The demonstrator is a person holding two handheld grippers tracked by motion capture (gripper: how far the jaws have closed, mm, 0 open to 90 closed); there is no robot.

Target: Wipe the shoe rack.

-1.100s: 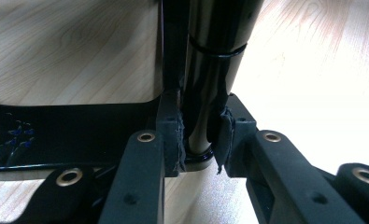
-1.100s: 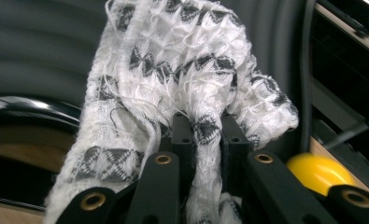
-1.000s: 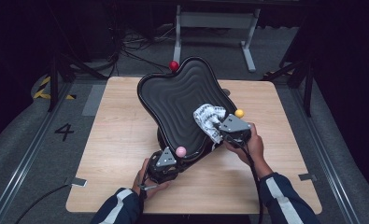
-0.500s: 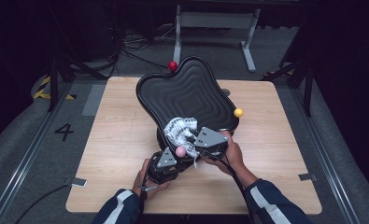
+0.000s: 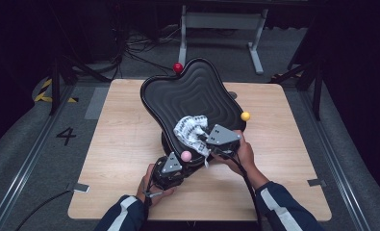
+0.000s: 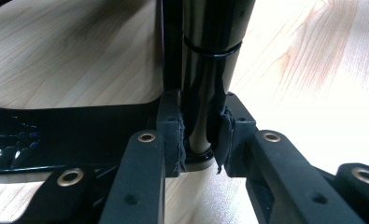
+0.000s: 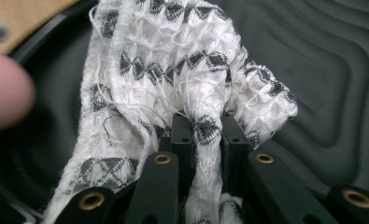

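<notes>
Only legible writing: "4" on floor beside table.

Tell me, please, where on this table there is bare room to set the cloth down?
The wooden table is bare along its left side, beside the black ridged tray, and along the right beyond the yellow ball. It is crowded at the front middle, where the left gripper, right gripper, cloth and pink ball meet.

White cloth, black-grey check; black ridged tray; pink ball.
</notes>
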